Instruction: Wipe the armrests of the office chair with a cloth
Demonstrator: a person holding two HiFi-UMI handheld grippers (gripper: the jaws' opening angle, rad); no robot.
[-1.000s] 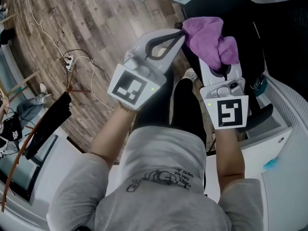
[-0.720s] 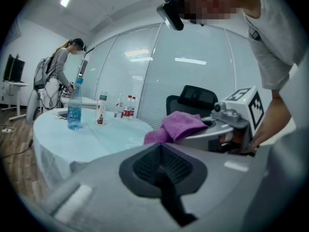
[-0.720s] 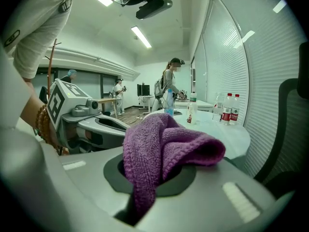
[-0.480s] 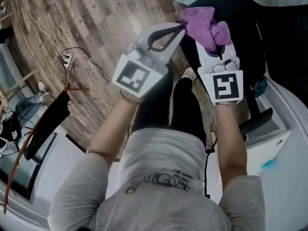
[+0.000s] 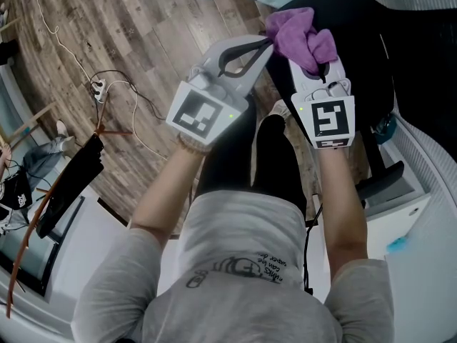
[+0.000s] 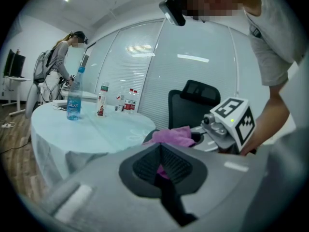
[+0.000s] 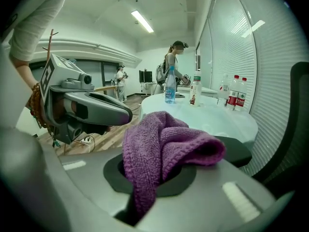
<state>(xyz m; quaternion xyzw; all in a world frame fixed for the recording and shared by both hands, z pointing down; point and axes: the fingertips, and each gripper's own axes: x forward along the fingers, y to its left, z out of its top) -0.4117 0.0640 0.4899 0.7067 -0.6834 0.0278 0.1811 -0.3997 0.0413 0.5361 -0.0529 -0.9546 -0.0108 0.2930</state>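
Note:
A purple cloth (image 5: 300, 33) (image 7: 164, 144) is bunched in my right gripper (image 5: 311, 54) (image 7: 154, 175), which is shut on it; the fingertips are hidden under the folds. My left gripper (image 5: 268, 43) (image 6: 161, 166) is shut, its tips at the cloth's left edge, and a bit of purple shows between its pads. Both hang over the near side of the black office chair (image 5: 360, 27) (image 6: 193, 105). A black armrest pad (image 7: 237, 151) lies just behind the cloth; whether they touch I cannot tell.
Beyond the chair stands a round table (image 6: 91, 129) under a pale cover, with bottles (image 6: 73, 100) on it. A person (image 6: 58, 64) stands behind it. Cables and a power strip (image 5: 101, 90) lie on the wood floor at left. A white cabinet (image 5: 400, 220) is at right.
Both grippers have moved away from me toward the chair, the right one farther. The cloth is bunched tighter than a second ago. In the last half second little moved.

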